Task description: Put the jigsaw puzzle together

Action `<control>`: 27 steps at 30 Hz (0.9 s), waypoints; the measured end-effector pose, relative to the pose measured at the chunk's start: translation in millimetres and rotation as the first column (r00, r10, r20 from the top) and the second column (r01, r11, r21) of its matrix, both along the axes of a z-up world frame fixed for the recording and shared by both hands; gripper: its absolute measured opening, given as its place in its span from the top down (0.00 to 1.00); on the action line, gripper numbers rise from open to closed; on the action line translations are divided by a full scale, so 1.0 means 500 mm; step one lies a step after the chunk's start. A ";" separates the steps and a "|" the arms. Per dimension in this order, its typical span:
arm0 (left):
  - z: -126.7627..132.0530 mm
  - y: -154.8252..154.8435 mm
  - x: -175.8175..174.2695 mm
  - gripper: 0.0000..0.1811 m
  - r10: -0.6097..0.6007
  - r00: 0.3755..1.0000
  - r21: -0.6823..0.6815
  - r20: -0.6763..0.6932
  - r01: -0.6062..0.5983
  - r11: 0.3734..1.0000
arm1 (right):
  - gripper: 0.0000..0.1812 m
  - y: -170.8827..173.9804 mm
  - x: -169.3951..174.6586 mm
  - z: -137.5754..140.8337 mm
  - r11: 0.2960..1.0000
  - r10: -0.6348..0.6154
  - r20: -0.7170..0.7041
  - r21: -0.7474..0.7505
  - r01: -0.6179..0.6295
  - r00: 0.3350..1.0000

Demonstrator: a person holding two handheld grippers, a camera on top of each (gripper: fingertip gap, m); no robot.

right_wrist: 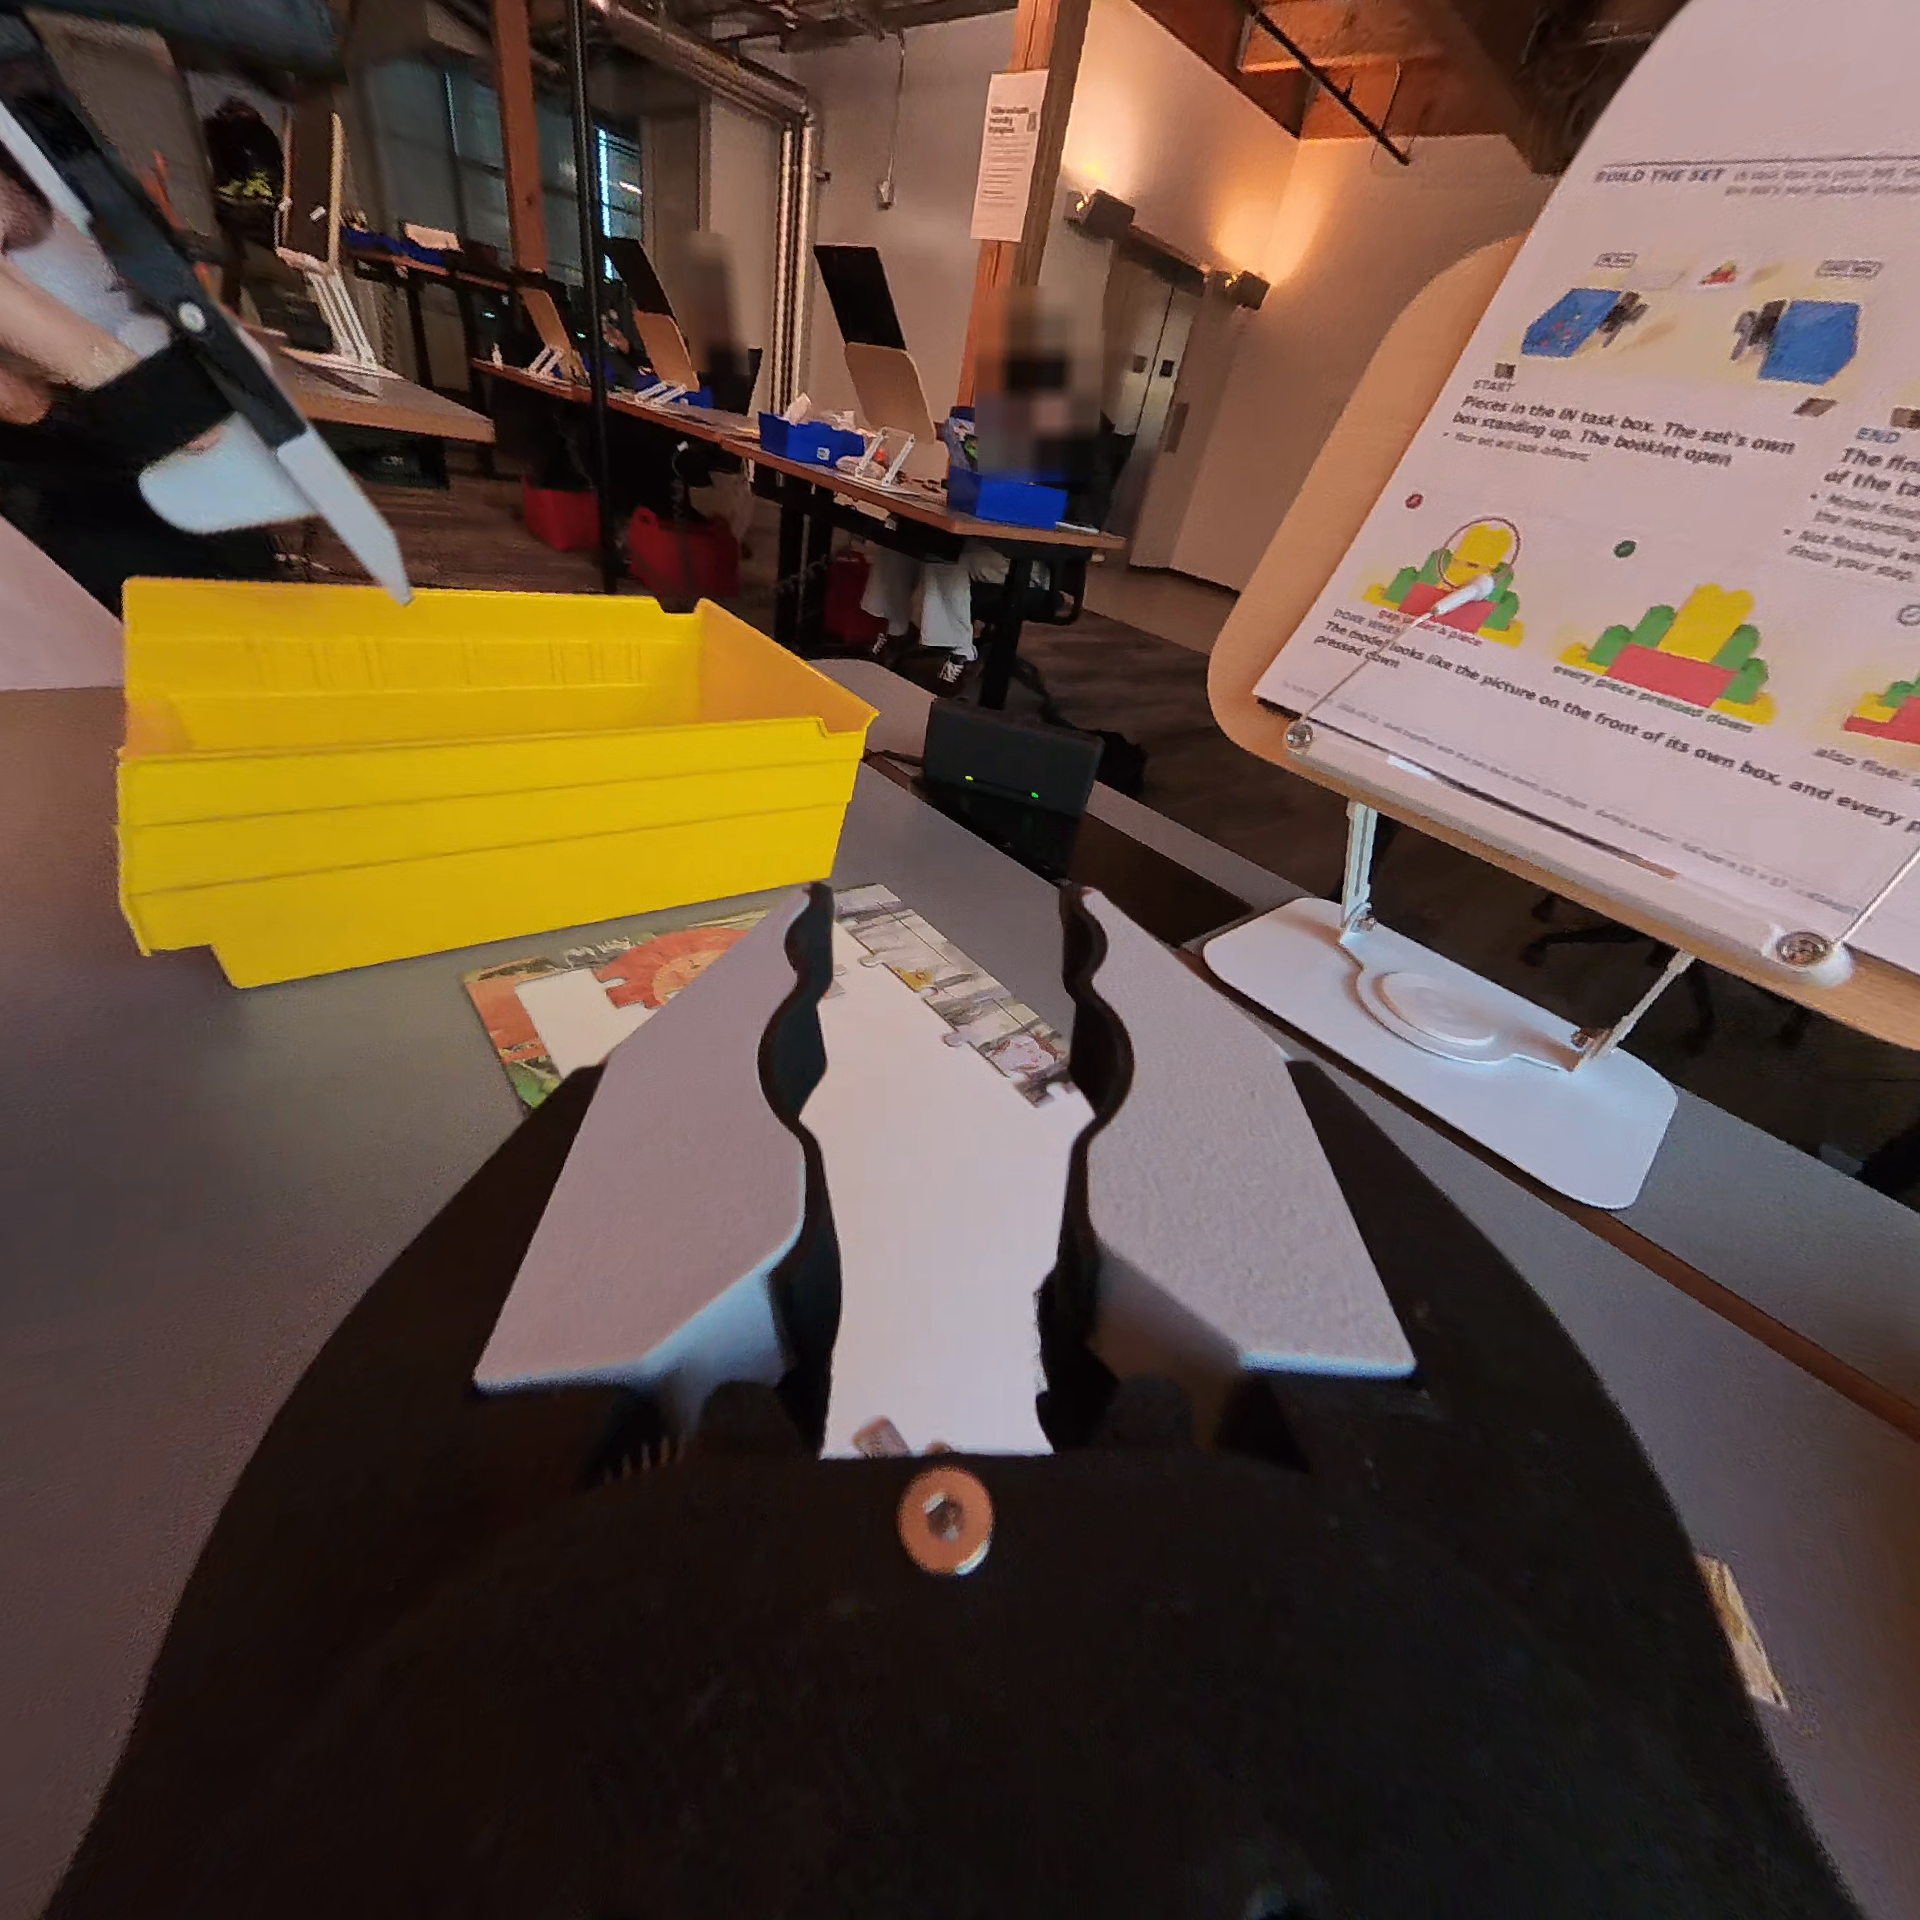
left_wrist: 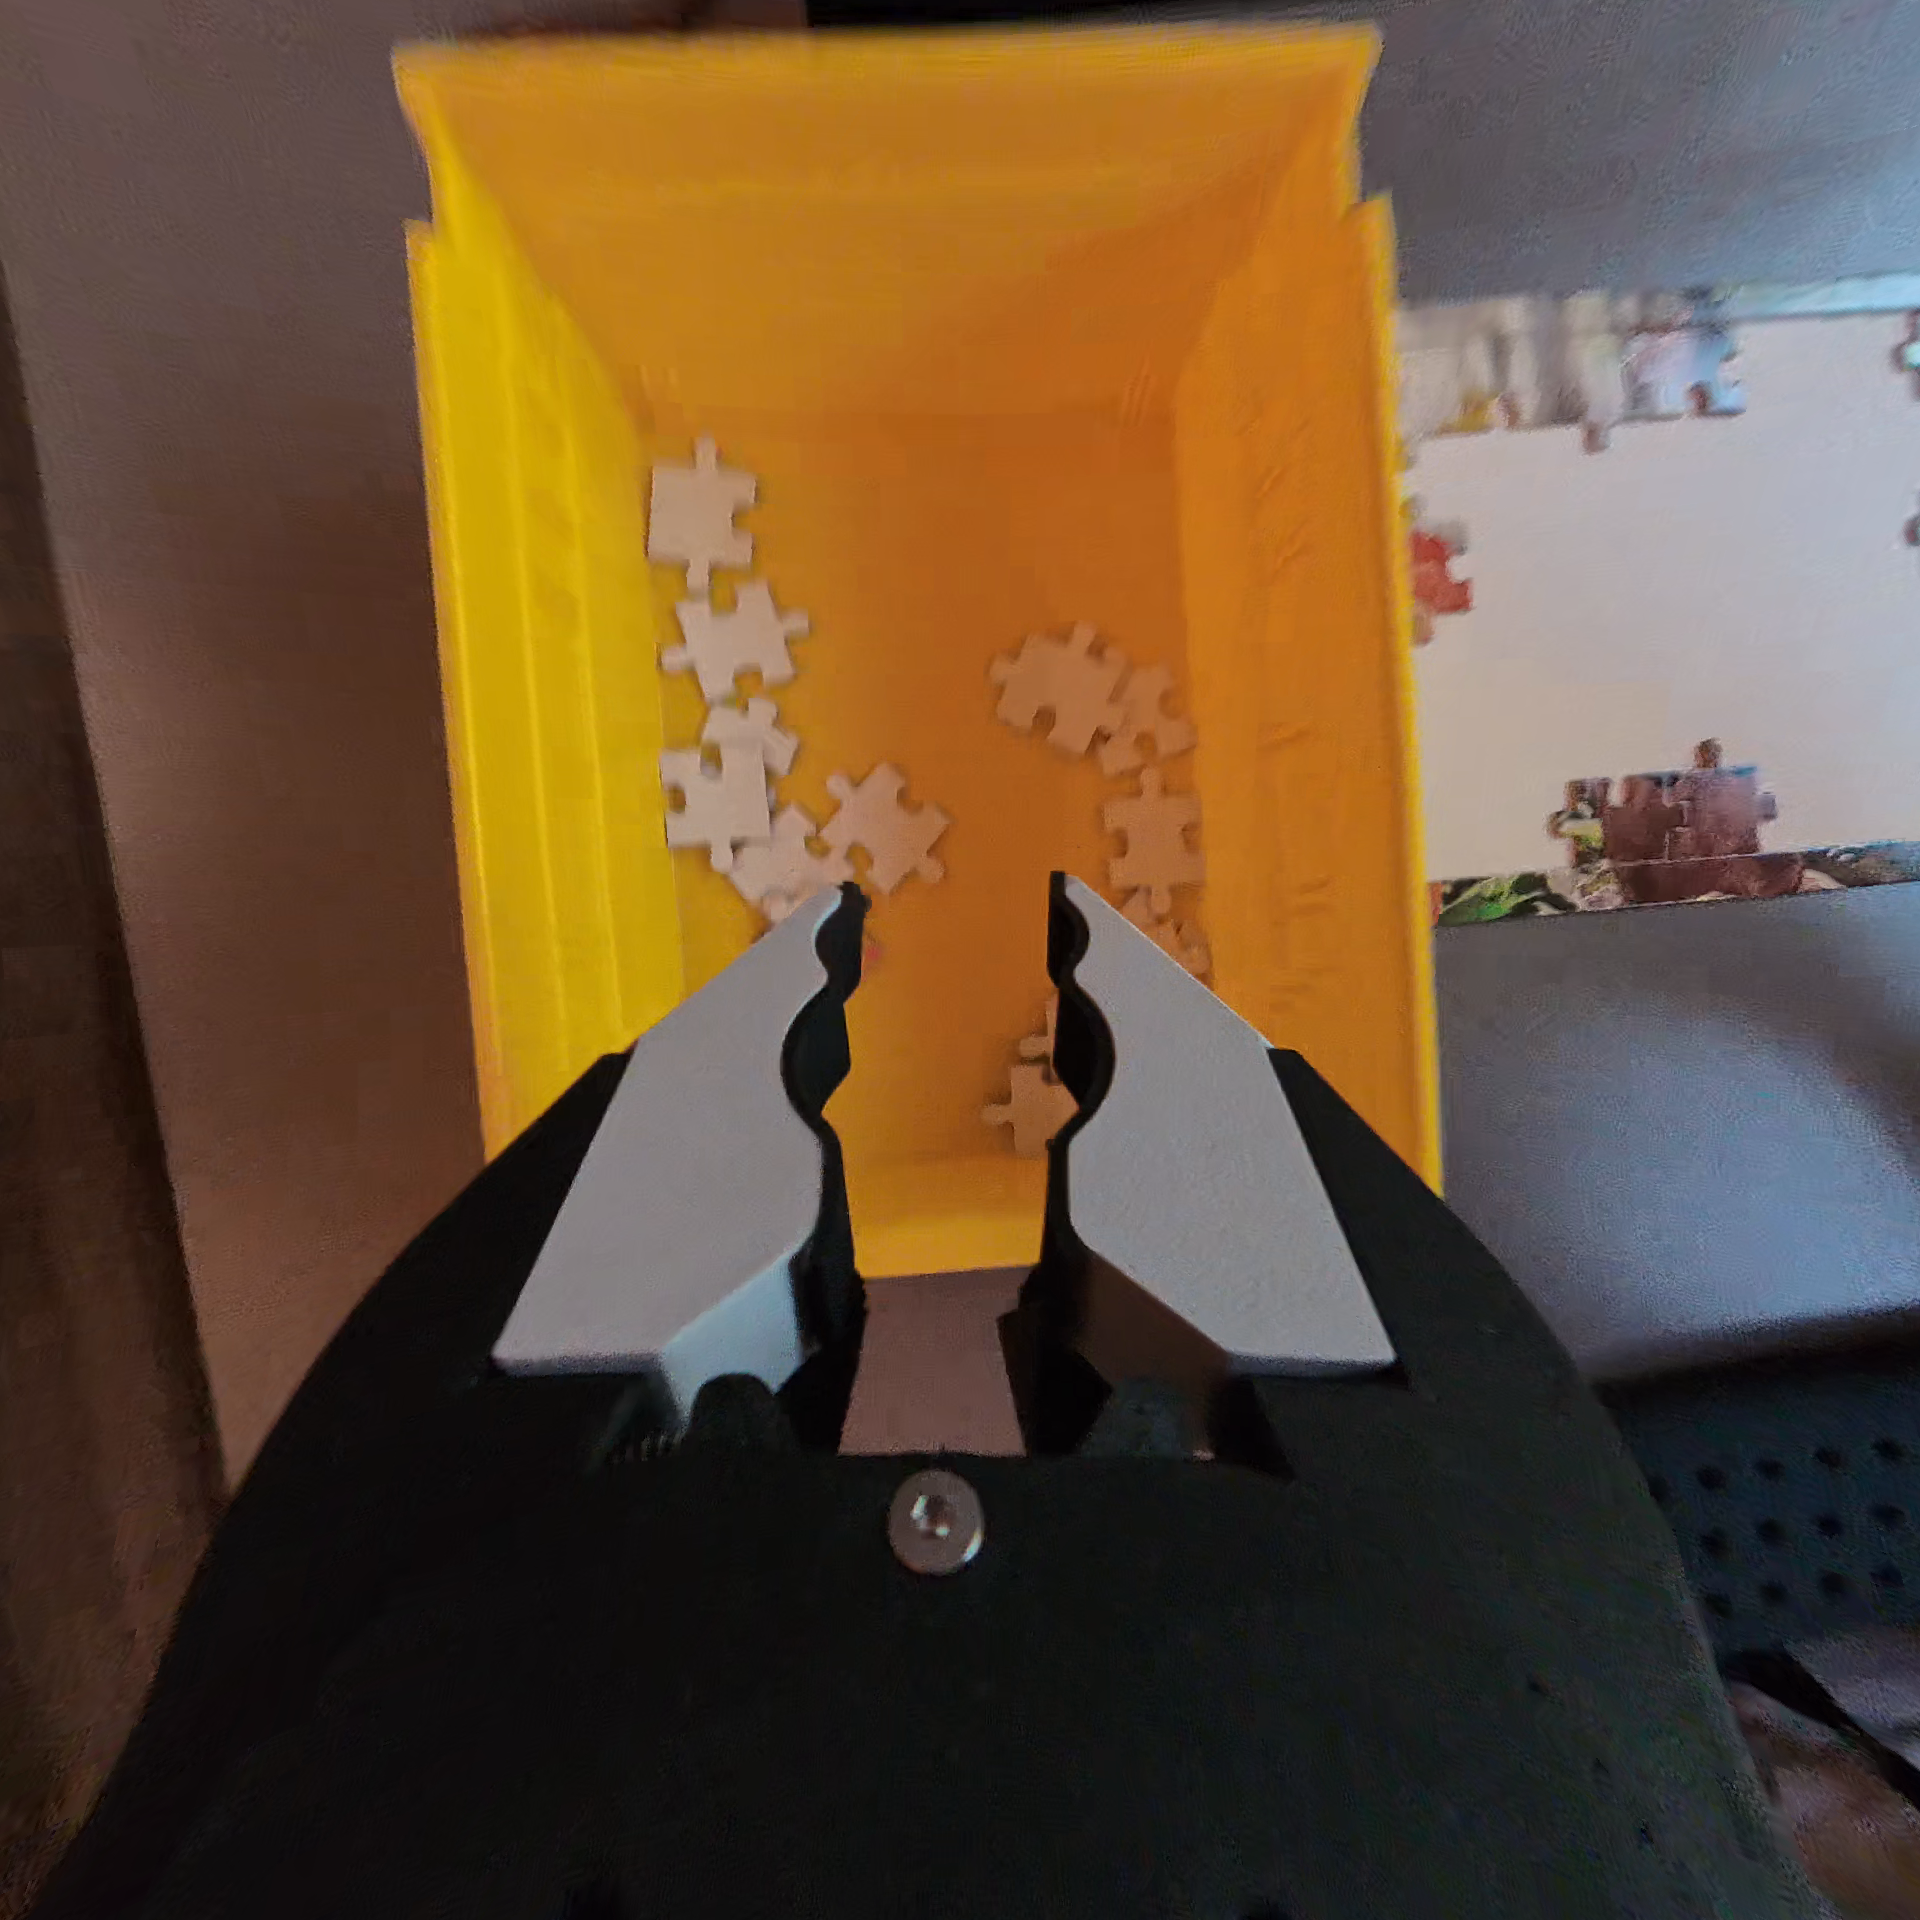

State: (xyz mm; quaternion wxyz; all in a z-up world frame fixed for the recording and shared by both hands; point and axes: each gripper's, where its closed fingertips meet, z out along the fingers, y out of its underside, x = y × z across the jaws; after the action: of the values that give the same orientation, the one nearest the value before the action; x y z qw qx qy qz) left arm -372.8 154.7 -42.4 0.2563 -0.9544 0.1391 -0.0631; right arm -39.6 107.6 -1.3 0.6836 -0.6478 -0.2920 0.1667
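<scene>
While poised over the deep yellow plastic bin, left tool with jaws parted and nothing between them, tips just inside the bin's near rim, likely so as to pick out one piece. Scattered on the bin floor beyond the tips, loose pale cardboard jigsaw pieces, blank side up, some overlapping along the bin's left wall, others along its right. Just right of the bin, flat on the grey table, partly assembled puzzle on its white backing board, only a few printed clusters filled in, most of the board bare.

From the right wrist view: right tool likewise spread and empty, hovering low over the same board, probably waiting to steady or seat whatever comes across. Beyond it the bin, with the left tool dipping at its far rim. Right of the bin, a wooden stand carrying an illustrated instruction sheet, propped for reading. Farther back, long workbenches with blue boxes.
</scene>
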 end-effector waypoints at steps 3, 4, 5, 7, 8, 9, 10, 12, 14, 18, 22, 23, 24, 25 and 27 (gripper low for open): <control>-0.069 -0.007 -0.036 0.81 0.073 0.997 -0.139 -0.013 -0.074 0.988 | 0.75 0.010 0.008 -0.015 0.997 0.021 -0.050 -0.067 -0.024 0.999; -0.089 -0.007 -0.045 0.81 0.092 0.996 -0.172 -0.022 -0.094 0.981 | 0.75 0.012 0.011 -0.020 0.995 0.027 -0.066 -0.089 -0.033 0.997; -0.108 -0.006 -0.051 0.80 0.112 0.993 -0.208 -0.030 -0.116 0.971 | 0.75 0.014 0.013 -0.024 0.994 0.031 -0.078 -0.105 -0.039 0.996; -0.137 0.002 -0.051 0.79 0.122 0.992 -0.247 -0.033 -0.127 0.961 | 0.75 0.016 0.018 -0.026 0.992 0.033 -0.090 -0.116 -0.044 0.995; -0.150 0.006 -0.050 0.78 0.123 0.991 -0.264 -0.044 -0.130 0.956 | 0.75 0.016 0.019 -0.025 0.992 0.036 -0.090 -0.117 -0.047 0.995; -0.163 0.008 -0.055 0.77 0.127 0.989 -0.279 -0.076 -0.143 0.950 | 0.75 0.015 0.019 -0.026 0.992 0.043 -0.085 -0.119 -0.053 0.995; -0.177 0.009 -0.062 0.75 0.126 0.985 -0.296 -0.114 -0.155 0.942 | 0.75 0.014 0.018 -0.027 0.991 0.048 -0.080 -0.122 -0.058 0.996; -0.204 0.003 -0.073 0.71 0.112 0.977 -0.345 -0.183 -0.171 0.923 | 0.75 0.013 0.017 -0.029 0.990 0.053 -0.072 -0.123 -0.061 0.996; -0.221 0.004 -0.081 0.69 0.098 0.968 -0.362 -0.231 -0.179 0.915 | 0.75 0.010 0.014 -0.029 0.990 0.065 -0.068 -0.123 -0.073 0.996; -0.241 0.000 -0.086 0.64 0.123 0.963 -0.401 -0.240 -0.213 0.891 | 0.75 0.003 0.006 -0.030 0.988 0.089 -0.056 -0.125 -0.096 0.994; -0.249 -0.003 -0.084 0.66 0.154 0.967 -0.427 -0.201 -0.228 0.875 | 0.75 -0.001 0.003 -0.028 0.987 0.102 -0.049 -0.123 -0.108 0.994; -0.249 -0.003 -0.083 0.66 0.160 0.969 -0.431 -0.189 -0.229 0.873 | 0.75 -0.002 0.002 -0.028 0.986 0.106 -0.050 -0.122 -0.111 0.993; -0.250 -0.003 -0.082 0.67 0.164 0.970 -0.434 -0.180 -0.228 0.872 | 0.75 -0.003 0.002 -0.028 0.986 0.108 -0.051 -0.123 -0.113 0.993; -0.250 -0.003 -0.082 0.67 0.162 0.971 -0.433 -0.178 -0.225 0.873 | 0.75 -0.002 0.003 -0.028 0.985 0.108 -0.053 -0.125 -0.114 0.993; -0.249 -0.004 -0.082 0.67 0.158 0.971 -0.432 -0.178 -0.222 0.874 | 0.76 -0.002 0.003 -0.030 0.984 0.113 -0.055 -0.132 -0.119 0.992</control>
State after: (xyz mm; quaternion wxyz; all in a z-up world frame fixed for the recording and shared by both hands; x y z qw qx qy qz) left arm -413.7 153.0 -167.2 0.0241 -0.9988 0.0436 -0.0020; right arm -37.8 106.5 -16.3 0.6340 -0.6704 -0.3010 0.2408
